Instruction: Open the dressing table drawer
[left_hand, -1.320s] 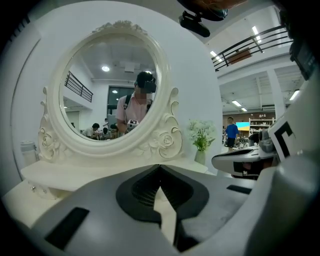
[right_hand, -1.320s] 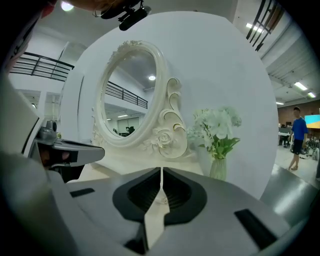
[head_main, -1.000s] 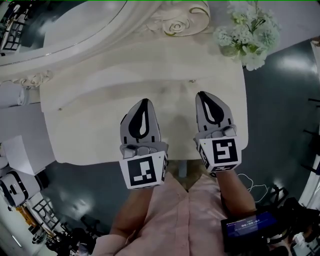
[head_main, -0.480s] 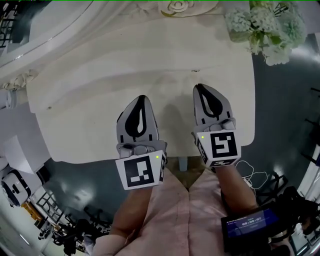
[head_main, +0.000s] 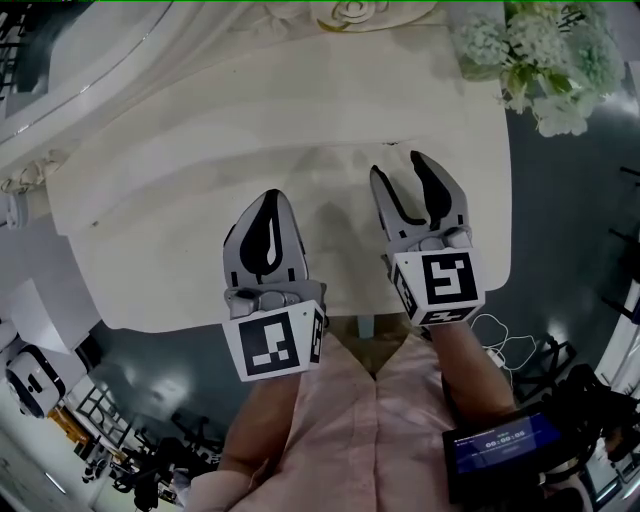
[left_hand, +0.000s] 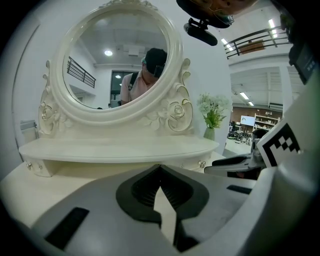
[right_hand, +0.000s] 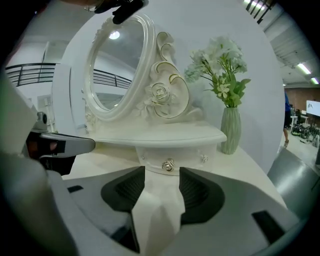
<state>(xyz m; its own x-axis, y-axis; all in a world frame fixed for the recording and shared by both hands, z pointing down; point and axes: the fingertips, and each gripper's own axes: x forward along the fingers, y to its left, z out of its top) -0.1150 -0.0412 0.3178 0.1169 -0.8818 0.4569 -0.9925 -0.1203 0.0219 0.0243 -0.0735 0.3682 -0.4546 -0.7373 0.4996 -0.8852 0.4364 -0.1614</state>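
1. Cream dressing table (head_main: 150, 270) underneath, dark glossy floor (head_main: 570, 220) all around, both claws down low over the tabletop (head_main: 340, 270).
2. Right gripper (head_main: 398, 168): opening its jaws this very instant, spread into a clear V, gripping nothing, only bare tabletop showing through the gap.
3. Dead ahead of that gap in the right gripper view: drawer (right_hand: 187, 159), shut, tucked under the raised shelf (right_hand: 165, 134), small metal knob (right_hand: 168, 164) at its centre, clear of both jaws and untouched.
4. Left gripper (head_main: 272, 200): jaws pressed together, tips meeting, holding nothing; just beside the right one, a touch nearer the table's front edge.
5. Behind each claw, a black-and-white marker cube (head_main: 275, 345) facing up, then a pink shirt (head_main: 340, 430) at the bottom of the head view.
6. Further out along the back of the table: oval mirror (right_hand: 117, 65) in a carved frame, sculpted rose (right_hand: 160, 92) at its foot, above the shelf.
7. Off at the right end: pale green vase (right_hand: 231, 131) with white flowers (right_hand: 220, 60), upright on the tabletop beside the shelf, well apart from both grippers.
8. Beyond all that, in the left gripper view: a person (left_hand: 145, 75) reflected in the mirror glass, and a railing (left_hand: 255, 42) high up in a large hall.
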